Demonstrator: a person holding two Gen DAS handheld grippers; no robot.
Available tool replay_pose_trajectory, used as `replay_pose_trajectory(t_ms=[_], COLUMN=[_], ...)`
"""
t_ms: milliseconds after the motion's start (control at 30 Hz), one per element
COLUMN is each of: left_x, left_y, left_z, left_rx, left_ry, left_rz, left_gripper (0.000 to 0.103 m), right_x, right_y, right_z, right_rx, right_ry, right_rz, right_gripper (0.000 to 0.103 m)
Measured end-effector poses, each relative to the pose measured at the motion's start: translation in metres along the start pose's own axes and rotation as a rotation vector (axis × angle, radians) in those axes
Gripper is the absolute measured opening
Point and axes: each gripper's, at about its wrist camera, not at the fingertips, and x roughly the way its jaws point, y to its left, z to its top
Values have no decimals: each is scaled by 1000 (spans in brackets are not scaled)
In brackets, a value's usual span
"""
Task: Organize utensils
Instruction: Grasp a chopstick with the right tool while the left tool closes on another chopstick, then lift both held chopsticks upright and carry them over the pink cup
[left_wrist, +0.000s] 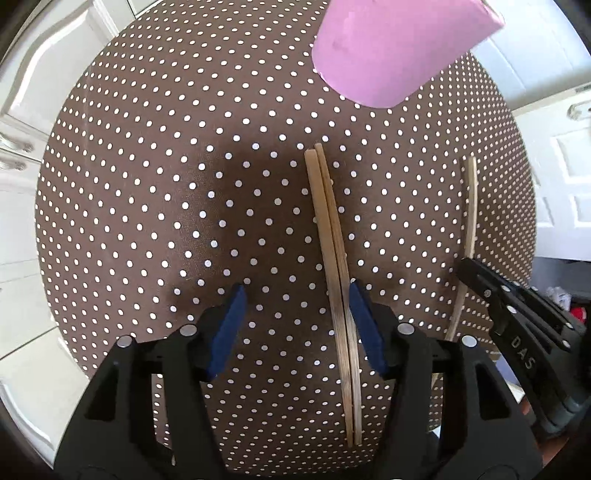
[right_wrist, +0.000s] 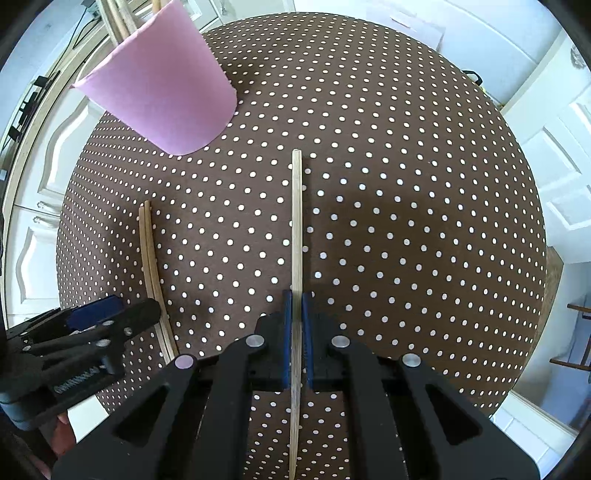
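Note:
A pair of wooden chopsticks lies side by side on the brown dotted tablecloth. My left gripper stands open around them; they run close by the right blue pad, and the left pad is well clear. My right gripper is shut on a single chopstick, which points away along the fingers, low over the cloth. The left wrist view has that chopstick and the right gripper at its right edge. A pink cup stands at the far side of the table.
The table is round, and its cloth edge drops off on all sides. White panelled cabinet doors surround it. Wooden sticks show above the pink cup. My left gripper and the pair appear at the right wrist view's left.

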Motion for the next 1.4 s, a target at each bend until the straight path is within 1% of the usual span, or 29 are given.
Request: replay_pose_trajectory(t_ms=[33,67,133,167,200,233,300,367,433,500,533,567,633,667,700,733,767,800,833,867,900,933,967,1000,1033,1100,1233,1267,1400], left_x=[2,3,4,5,5,4,1,2,-5,-3,0,1,10,12,11,12,12,10,9,7,8,7,7,6,4,1,-10,-15,-35], left_y=[-16,-19,-25,-26,-25,-16,-6,-3,10,4,-2,-6,-24,-31,-24,-29,-31,-33,-40,-41,-39,-37,-33,-28,-25,-20,-15,-6,9], left_z=[-6,-4,-18,-19,-19,-32,-35,-35,-34,-32,-24,-23,-19,-18,-23,-23,-23,-24,-26,-25,-26,-25,-25,-25,-25,-26,-28,-31,-28], left_rx=[-6,-22,-42,-58,-72,-80,-92,-99,-84,-69,-67,-63,-50,-34,-30,-35,-44,-39,-30,-11,-3,-3,-13,-23,-23,-8,-6,-8,-3], left_ry=[5,10,19,22,23,23,27,32,30,25,26,27,40,43,43,40,36,24,10,-7,-9,-10,-10,-20,-31,-52,-98,-104,-142], left_rz=[10,23,29,41,52,51,42,26,25,35,45,58,97,130,147,153,142,136,136,121,101,82,59,32,26,27,4,2,0], left_gripper=[58,58,58,58,58,58,58,58,58,60,60,61,61,61,61,61,55,43,34,17,11,10,6,6,5,5,5,5,5], right_x=[-1,-1,-3,-4,-5,-7,-7,-6,-4,-2,-1,-1,-1,-1,-1,-2,-3,-4,-6,-6,-7,-7,-8,-8,-10,-12,-24,-28,-43], right_y=[2,2,2,3,6,7,6,1,0,0,2,2,3,4,4,3,3,3,3,3,2,1,1,1,2,1,0,1,2], right_z=[-1,0,0,0,-1,-2,-2,2,3,4,3,3,2,2,2,3,3,3,3,3,3,3,3,3,-1,-2,-1,-2,-1], right_rx=[-2,-3,-6,-6,-5,-3,1,1,0,-4,-6,-9,-13,-14,-14,-15,-15,-15,-13,-10,-7,-4,-3,-1,-1,2,1,1,7], right_ry=[0,-1,-5,-6,-8,-9,-8,-4,0,3,3,3,3,2,0,-2,-4,-7,-9,-10,-10,-10,-10,-11,-12,-18,-48,-56,-104], right_rz=[0,1,2,2,1,2,3,4,4,4,3,3,4,3,2,3,3,2,3,4,6,8,8,10,12,17,25,27,37], right_gripper=[5,5,5,5,5,5,5,5,5,5,5,5,5,5,5,5,5,5,5,5,5,5,5,5,5,5,5,5,5])
